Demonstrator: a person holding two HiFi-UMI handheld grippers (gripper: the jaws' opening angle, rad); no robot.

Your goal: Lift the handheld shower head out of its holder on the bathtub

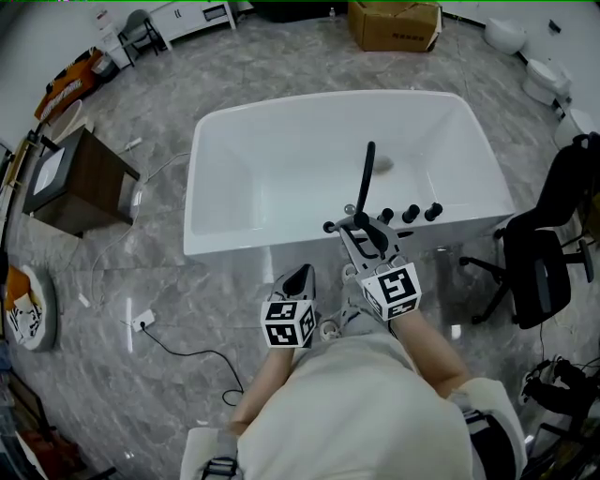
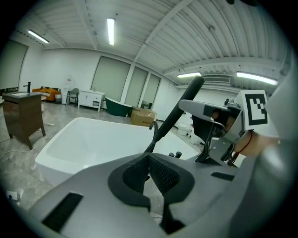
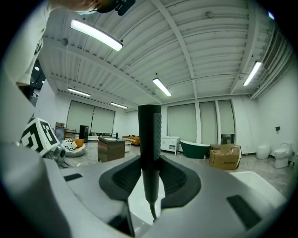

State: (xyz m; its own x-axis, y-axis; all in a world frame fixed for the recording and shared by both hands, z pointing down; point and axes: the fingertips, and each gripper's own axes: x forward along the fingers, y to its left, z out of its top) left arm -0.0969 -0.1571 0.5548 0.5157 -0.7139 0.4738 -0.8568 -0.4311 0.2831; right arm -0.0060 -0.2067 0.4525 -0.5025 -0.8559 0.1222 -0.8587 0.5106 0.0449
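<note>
No wording can be read; the print on the cardboard box [image 1: 394, 26] is too small to make out.

The right tongs [image 3: 150, 175] clamp the black handheld shower head [image 3: 150, 135]. It stands upright at the centre, with a textured pad pressed against each side of its handle. Its thin hose [image 3: 152, 211] trails down toward 6 o'clock. A marker cube [image 3: 39, 134] shows at 9 o'clock. Far behind, a dark cabinet [image 3: 111, 148] stands at 8 o'clock, and a green bathtub [image 3: 195, 148] and a cardboard box [image 3: 224, 157] at 4 o'clock. A toilet [image 3: 281, 155] sits near the edge between 3 and 4 o'clock. A white bathtub rim [image 3: 260, 186] lies near 4 o'clock, closer in. A strip light [image 3: 95, 35] glows at 11 o'clock.
</note>
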